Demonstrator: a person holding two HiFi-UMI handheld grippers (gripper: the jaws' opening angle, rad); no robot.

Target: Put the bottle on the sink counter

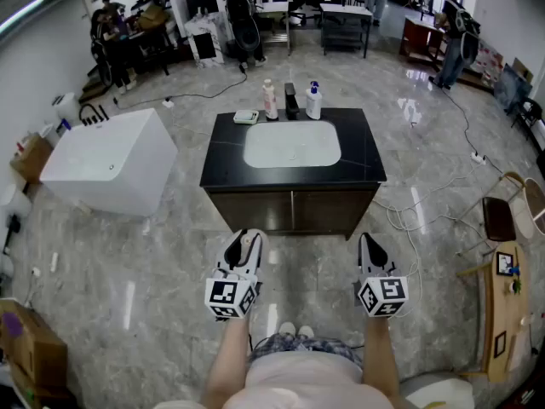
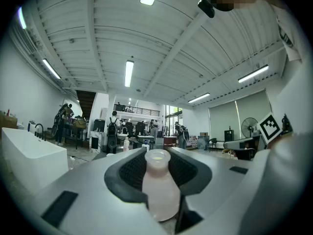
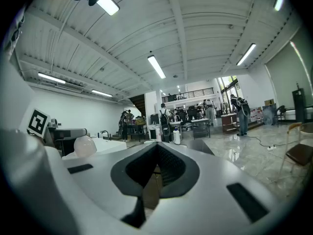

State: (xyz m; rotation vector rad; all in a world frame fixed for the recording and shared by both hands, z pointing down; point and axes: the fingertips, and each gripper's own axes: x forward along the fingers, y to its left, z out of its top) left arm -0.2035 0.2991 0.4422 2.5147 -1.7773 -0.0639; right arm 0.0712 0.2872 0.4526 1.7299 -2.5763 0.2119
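Pink-tinted bottle (image 2: 159, 190) is gripped between the jaws of the left gripper (image 2: 157, 166), its long axis laid along them, mouth forward. The sink counter (image 1: 223, 156) lies straight ahead, well apart. The right gripper (image 3: 155, 153) is closed, empty.

We wear a pale shirt (image 1: 302, 383), patterned shorts (image 1: 294, 346) and white shoes (image 1: 296, 330) at six o'clock. Our left gripper (image 1: 243, 247) and right gripper (image 1: 372, 247) are white, black-padded, each with a checkered marker cube (image 1: 230, 297).

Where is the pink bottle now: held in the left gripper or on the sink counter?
Held. The left gripper's fingers clamp the pink bottle; the sink counter lies ahead, apart.
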